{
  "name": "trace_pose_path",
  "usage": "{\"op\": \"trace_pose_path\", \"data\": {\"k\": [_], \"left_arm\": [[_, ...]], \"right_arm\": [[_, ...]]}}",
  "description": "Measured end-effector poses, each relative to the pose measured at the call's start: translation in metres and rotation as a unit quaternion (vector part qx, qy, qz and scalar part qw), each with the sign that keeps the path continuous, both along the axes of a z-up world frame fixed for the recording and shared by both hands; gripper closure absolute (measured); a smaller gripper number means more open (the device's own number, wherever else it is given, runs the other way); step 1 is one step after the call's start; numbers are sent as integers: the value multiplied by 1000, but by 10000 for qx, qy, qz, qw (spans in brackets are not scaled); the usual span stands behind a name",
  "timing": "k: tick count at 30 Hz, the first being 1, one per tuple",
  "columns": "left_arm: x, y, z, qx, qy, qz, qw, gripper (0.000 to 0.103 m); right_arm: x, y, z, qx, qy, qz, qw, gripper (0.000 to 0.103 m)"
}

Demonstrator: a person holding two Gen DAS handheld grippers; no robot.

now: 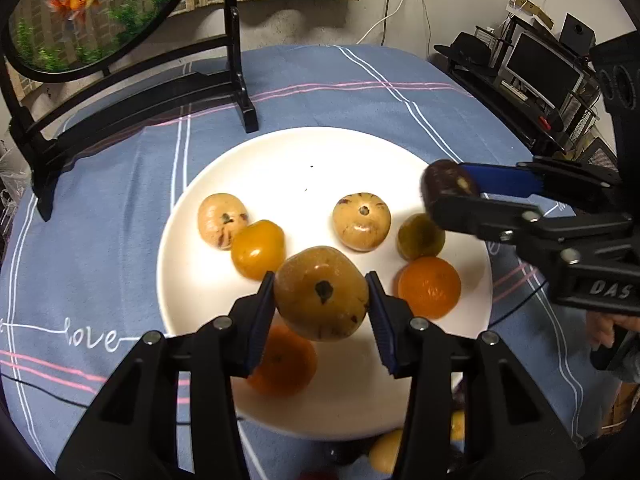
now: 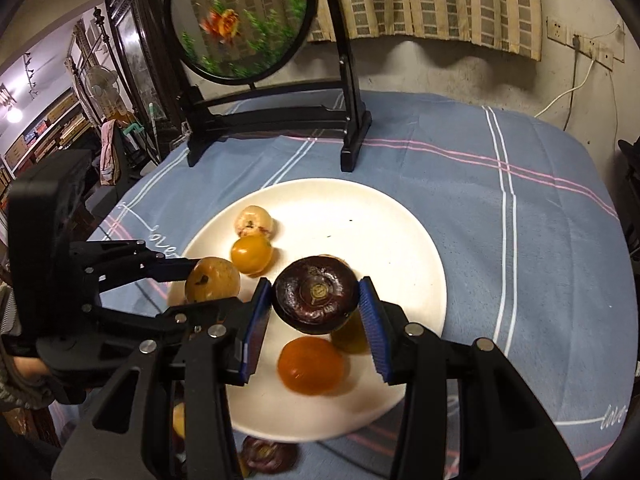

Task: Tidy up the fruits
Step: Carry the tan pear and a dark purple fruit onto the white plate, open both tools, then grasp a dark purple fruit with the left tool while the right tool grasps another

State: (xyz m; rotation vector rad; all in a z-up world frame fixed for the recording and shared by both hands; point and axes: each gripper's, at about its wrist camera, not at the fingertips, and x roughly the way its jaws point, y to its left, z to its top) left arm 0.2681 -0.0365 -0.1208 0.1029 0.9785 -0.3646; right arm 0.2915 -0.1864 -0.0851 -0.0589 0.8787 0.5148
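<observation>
My left gripper (image 1: pixel 321 298) is shut on a tan fruit (image 1: pixel 321 298) with a dark spot, held above the near part of a white plate (image 1: pixel 280 160). My right gripper (image 2: pixel 316 300) is shut on a dark purple fruit (image 2: pixel 316 294) over the same plate (image 2: pixel 380 220). On the plate lie two pale speckled fruits (image 1: pixel 222 220) (image 1: pixel 362 220), a yellow one (image 1: pixel 258 249), a greenish one (image 1: pixel 420 237) and two orange ones (image 1: pixel 429 286) (image 1: pixel 282 360). The right gripper (image 1: pixel 444 190) with its purple fruit shows at the plate's right rim in the left wrist view.
A black stand (image 1: pixel 120 92) holding a round goldfish panel (image 1: pixel 80 12) stands at the back of the blue cloth-covered table (image 1: pixel 340 80). More fruits lie on the cloth near the front edge: a yellow one (image 1: pixel 384 450) and a dark purple one (image 2: pixel 266 454).
</observation>
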Motion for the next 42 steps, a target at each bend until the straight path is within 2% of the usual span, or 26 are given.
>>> {"op": "trace_pose_path", "data": {"k": [6,7,9,10,12,16,23,28,32,36,39,42], "left_arm": [[9,-6,-12,-29,120,-23,9999,57],[10,-6,-13,-22,144,-13,9999,57],[10,-6,-15,-45,178,28,9998,57],[11,-5,-16,-77,212,44,9997,57],[11,-3,-16,-85,218,89,9997,57],[4,-1,-3,-69,23,201,9998,37],[-21,5,31,42,-309,355,9989,31],[-56,13,55,150,-537,567,9968,25],[-89,24,59,277,-539,816,9948,21],[-132,44,45,172,-266,1300,9910,16],[-176,63,21,43,136,1820,9832,16],[-220,73,-1,-80,483,2270,9727,16]], "right_arm": [[14,-3,-15,49,188,-114,9997,57],[16,-3,-17,130,263,-121,9995,55],[15,-5,-16,247,237,-205,9992,41],[14,-5,-14,263,166,-235,9992,37],[11,-4,-10,245,126,-220,9994,37],[3,-4,1,299,51,-231,9993,37],[-32,-10,25,450,-82,-233,9987,37],[-72,-19,41,644,-171,-172,9976,37],[-104,-27,33,743,12,-78,9972,37],[-140,-38,8,708,420,112,9965,37],[-166,-47,-11,679,778,345,9941,37],[-180,-54,-17,384,881,509,9941,37]]}}
